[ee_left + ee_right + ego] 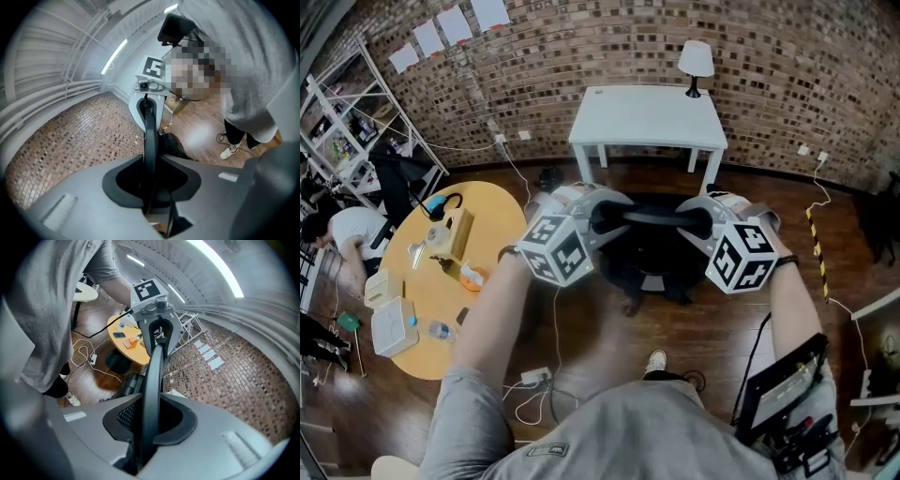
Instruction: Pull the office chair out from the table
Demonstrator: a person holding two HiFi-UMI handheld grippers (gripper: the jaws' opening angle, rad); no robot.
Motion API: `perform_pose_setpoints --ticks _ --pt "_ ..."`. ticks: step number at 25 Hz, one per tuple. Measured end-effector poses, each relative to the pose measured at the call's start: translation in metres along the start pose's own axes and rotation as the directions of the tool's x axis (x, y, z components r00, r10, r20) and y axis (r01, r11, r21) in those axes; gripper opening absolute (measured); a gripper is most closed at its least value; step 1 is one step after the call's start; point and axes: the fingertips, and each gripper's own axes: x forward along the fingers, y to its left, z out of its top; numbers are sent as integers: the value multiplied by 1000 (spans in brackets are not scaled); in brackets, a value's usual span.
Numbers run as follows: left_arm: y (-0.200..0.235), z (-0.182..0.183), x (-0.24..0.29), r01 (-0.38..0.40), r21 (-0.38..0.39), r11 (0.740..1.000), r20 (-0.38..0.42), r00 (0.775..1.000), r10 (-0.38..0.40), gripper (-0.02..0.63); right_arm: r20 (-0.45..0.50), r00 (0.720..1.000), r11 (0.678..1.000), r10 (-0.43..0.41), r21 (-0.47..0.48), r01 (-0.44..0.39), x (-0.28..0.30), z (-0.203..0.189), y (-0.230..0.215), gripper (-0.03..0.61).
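Note:
A black office chair [652,255] stands on the wood floor just in front of the white table [647,117]. My left gripper [600,219] and right gripper [697,223] are both shut on the top rim of the chair back [654,217], one at each end. In the left gripper view the black rim [149,136] runs from between my jaws [150,183] to the right gripper [149,91]. The right gripper view mirrors this: the rim [153,376] is pinched at my jaws [147,423], and the left gripper [157,326] clamps its far end.
A lamp [695,64] stands on the white table against the brick wall. A round wooden table [492,220] with boxes and small items is at the left, near metal shelving [347,117] and a seated person [342,234]. Cables and a power strip [534,378] lie on the floor.

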Motion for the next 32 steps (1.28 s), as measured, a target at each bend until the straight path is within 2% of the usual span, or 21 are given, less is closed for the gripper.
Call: perform_pose_setpoints --ticks 10,15,22,32 --pt "-25 36 -29 0 25 1000 54 999 -1 95 -12 1000 1000 1 28 -1 -35 27 32 74" --pt "-57 52 -52 0 43 999 76 997 -4 94 -17 1000 999 0 38 0 -48 50 66 74" --pt "-84 81 -71 -19 51 999 100 995 14 95 -28 999 999 -33 30 33 -74 65 97 74" --pt "-112 115 -90 -12 46 999 132 991 6 100 -28 999 999 -21 45 23 -103 80 131 74"
